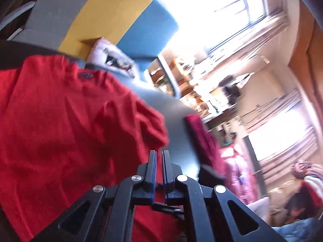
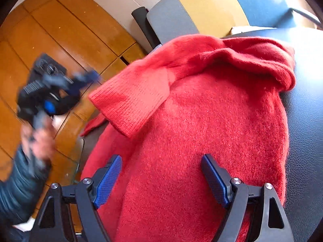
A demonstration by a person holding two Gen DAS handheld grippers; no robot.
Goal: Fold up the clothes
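Red sweater (image 2: pixel 191 131) on table; right gripper (image 2: pixel 161 173) wide open, left gripper (image 1: pixel 159 155) closed, empty.

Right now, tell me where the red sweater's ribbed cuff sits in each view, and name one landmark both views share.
Left wrist view: the cuff is right of centre, blurred, at the table's edge, above and right of the left claw.
Right wrist view: the cuff is left of centre, folded over the sweater body, above the open right claw.
Shared landmark: the yellow panel behind the table.
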